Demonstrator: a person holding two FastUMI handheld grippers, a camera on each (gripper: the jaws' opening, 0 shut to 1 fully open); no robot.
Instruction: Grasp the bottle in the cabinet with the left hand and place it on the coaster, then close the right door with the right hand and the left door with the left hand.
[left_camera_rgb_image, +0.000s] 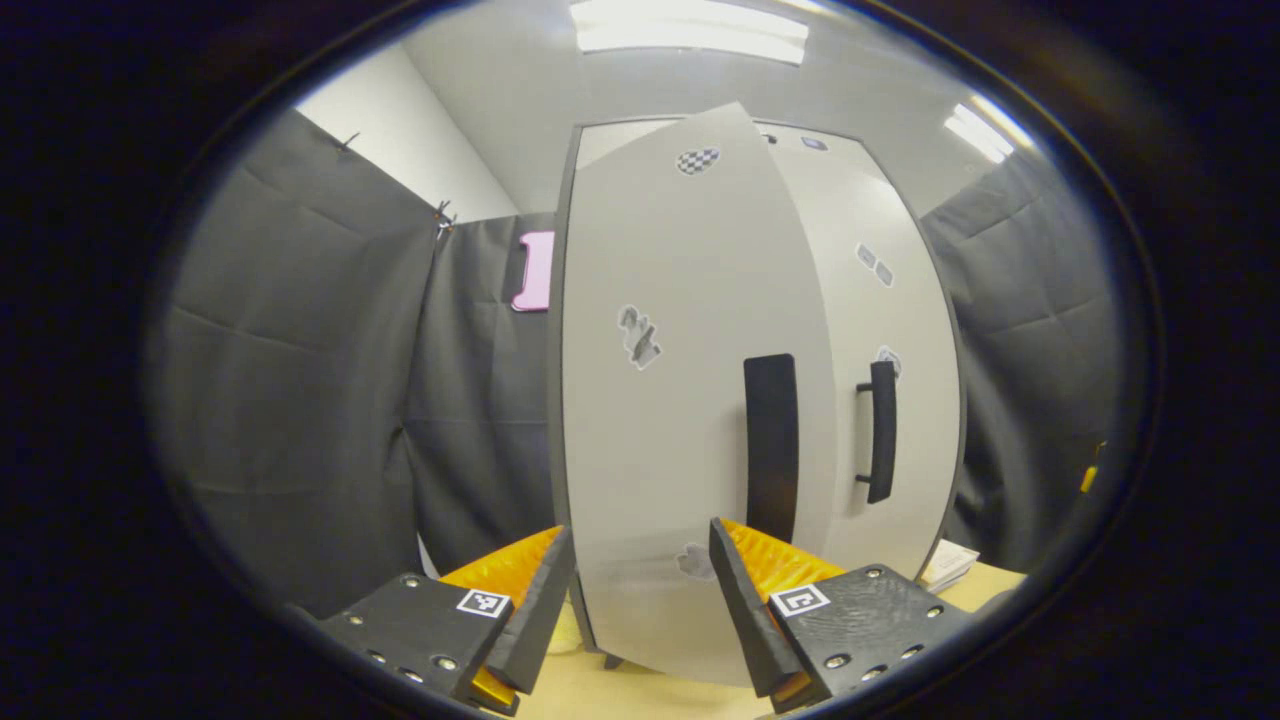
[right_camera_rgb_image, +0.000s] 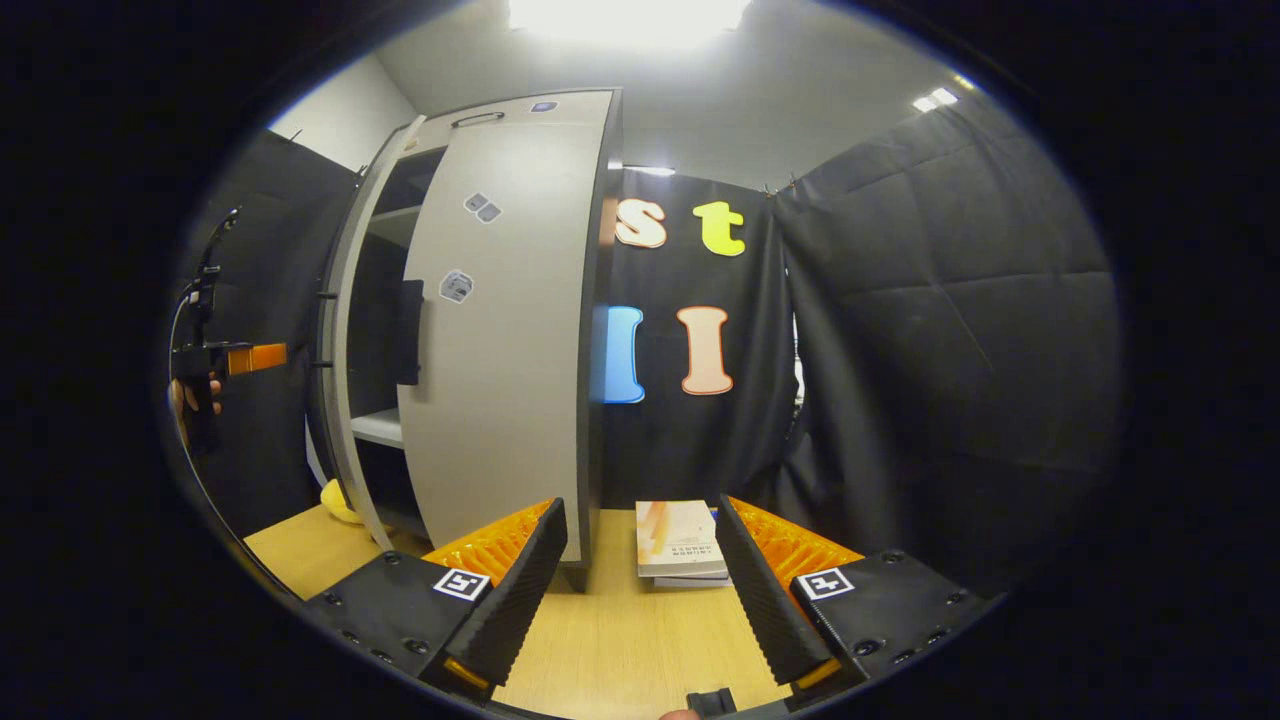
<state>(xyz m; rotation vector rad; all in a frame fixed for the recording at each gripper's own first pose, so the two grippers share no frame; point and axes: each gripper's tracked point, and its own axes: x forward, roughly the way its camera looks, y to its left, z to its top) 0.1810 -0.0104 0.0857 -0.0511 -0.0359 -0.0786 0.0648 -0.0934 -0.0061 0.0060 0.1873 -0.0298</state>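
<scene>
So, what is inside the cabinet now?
Through the gap beside the left door, the cabinet shows a light shelf. The doors cover everything else inside.

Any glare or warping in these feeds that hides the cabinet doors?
Left gripper view: ceiling lights bright, left door evenly lit, bowed by the fisheye. Right gripper view: overhead light blown out, right door readable, cabinet interior dark.
</scene>
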